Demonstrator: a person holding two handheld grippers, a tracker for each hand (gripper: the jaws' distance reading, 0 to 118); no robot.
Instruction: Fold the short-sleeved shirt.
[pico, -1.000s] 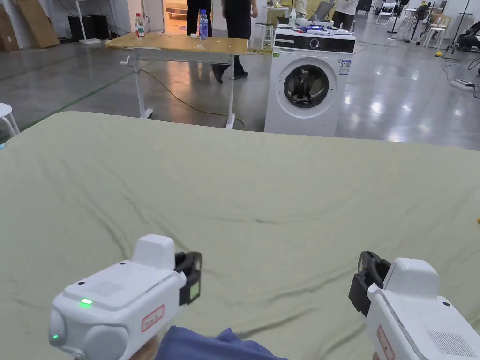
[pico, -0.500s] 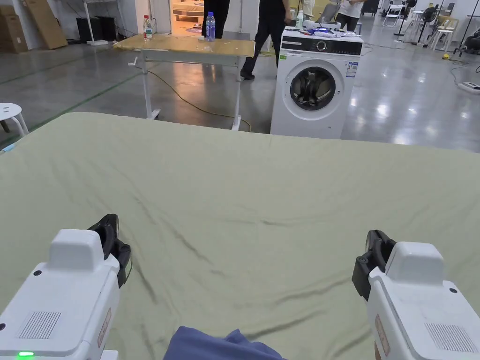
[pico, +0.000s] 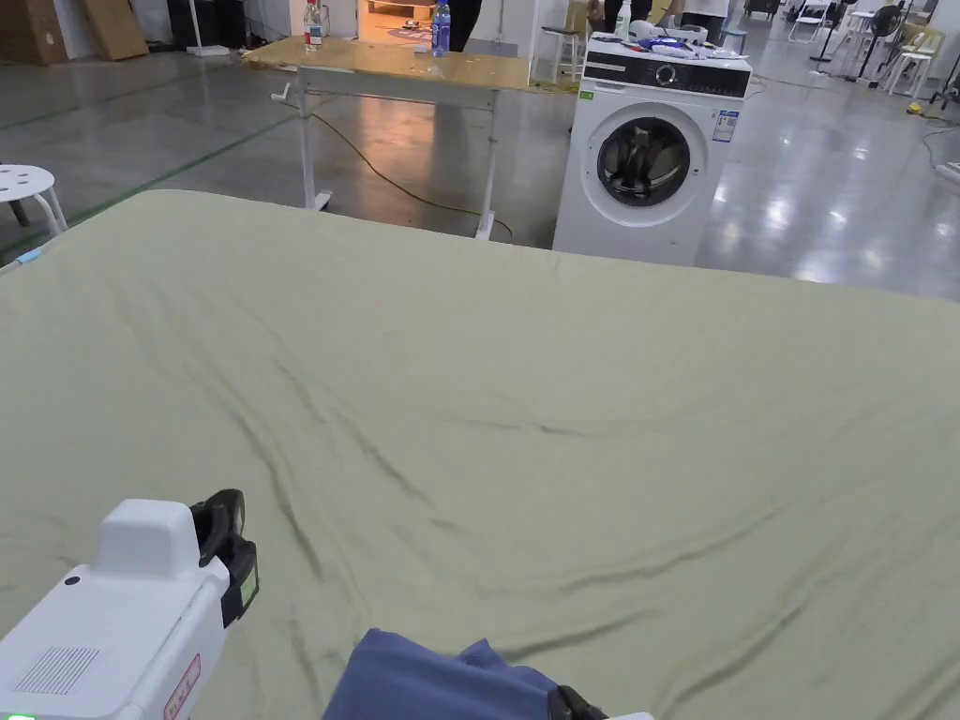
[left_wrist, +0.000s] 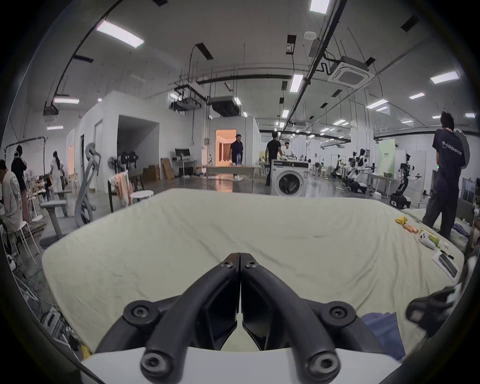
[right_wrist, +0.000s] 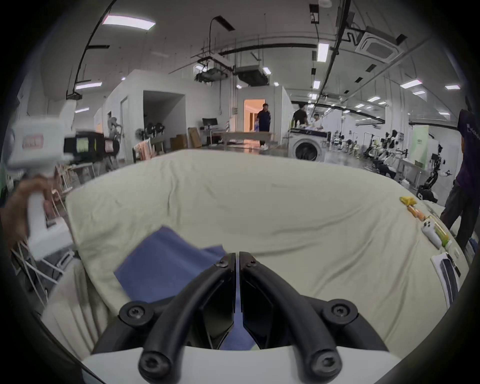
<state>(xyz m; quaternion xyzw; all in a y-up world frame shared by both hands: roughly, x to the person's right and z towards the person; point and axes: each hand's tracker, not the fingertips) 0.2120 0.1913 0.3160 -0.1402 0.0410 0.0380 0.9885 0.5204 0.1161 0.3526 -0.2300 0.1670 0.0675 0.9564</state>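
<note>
Nearest to me, a crumpled blue short-sleeved shirt (pico: 441, 677) lies bunched at the near edge of the wide bed covered in a wrinkled pale green sheet (pico: 562, 394). My right gripper (right_wrist: 237, 257) sits just over that shirt, its two black jaws pressed together with nothing between them; in its own view the blue cloth spreads under and to the left of the jaws. My left gripper (left_wrist: 240, 258) is held to the left of the shirt, above bare sheet, jaws also closed tight on nothing. From the right gripper view I see the white left unit with a hand (right_wrist: 18, 205) around its handle. Along the bed's right edge lie a few small objects (right_wrist: 431, 233). Beyond the far edge stand a white front-loading washing machine (pico: 652, 155) and a wooden-topped table (pico: 394, 70) carrying plastic bottles (pico: 440, 15).
</note>
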